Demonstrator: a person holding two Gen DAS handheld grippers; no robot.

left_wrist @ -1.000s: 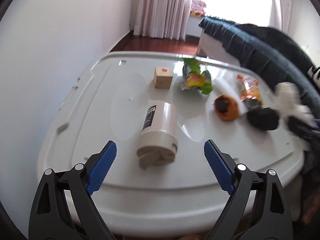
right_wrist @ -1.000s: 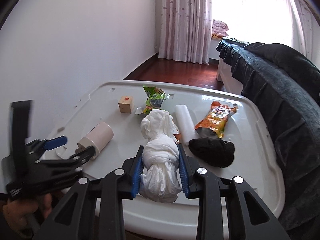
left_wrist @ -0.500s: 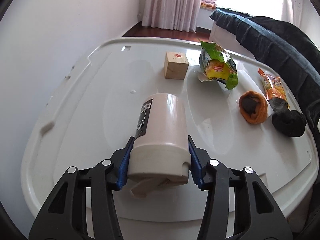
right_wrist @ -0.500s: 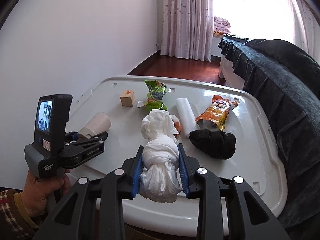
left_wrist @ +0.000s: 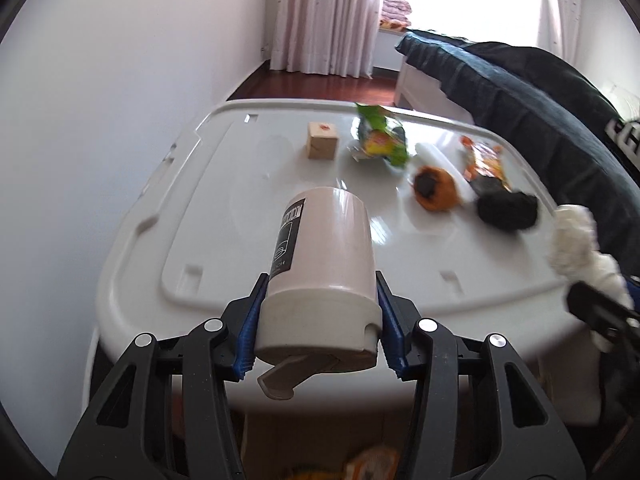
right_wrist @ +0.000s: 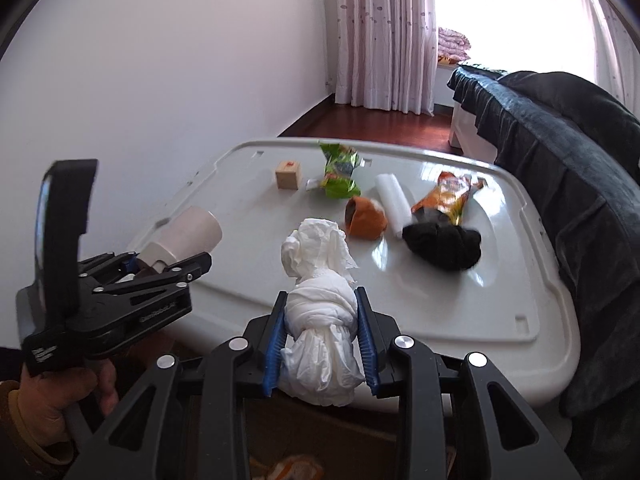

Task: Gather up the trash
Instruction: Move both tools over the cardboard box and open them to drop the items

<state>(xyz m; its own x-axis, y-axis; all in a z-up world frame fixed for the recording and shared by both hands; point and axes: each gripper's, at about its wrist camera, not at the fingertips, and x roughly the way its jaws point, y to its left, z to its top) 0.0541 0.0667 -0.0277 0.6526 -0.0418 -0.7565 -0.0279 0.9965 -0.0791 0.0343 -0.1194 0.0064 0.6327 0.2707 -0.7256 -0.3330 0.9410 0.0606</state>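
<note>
Lifted since the last frame: left gripper (left_wrist: 318,320) now pinches the beige canister (left_wrist: 320,276) clear of the white lid (left_wrist: 132,248); right gripper (right_wrist: 320,340) clamps the tissue wad (right_wrist: 320,320). Risk: smooth canister slips. Wrappers (left_wrist: 380,140) remain.

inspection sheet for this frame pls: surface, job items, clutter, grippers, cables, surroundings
Surface: white plastic lid, glossy.
Job's things: green wrapper, orange wrapper, orange cup, white roll, black bundle lying on it.
Clutter: wooden block.
Grippers: left gripper shut on beige canister; right gripper shut on white tissue wad.
Cables: nothing seen.
Surroundings: white wall, curtains, dark sofa.
</note>
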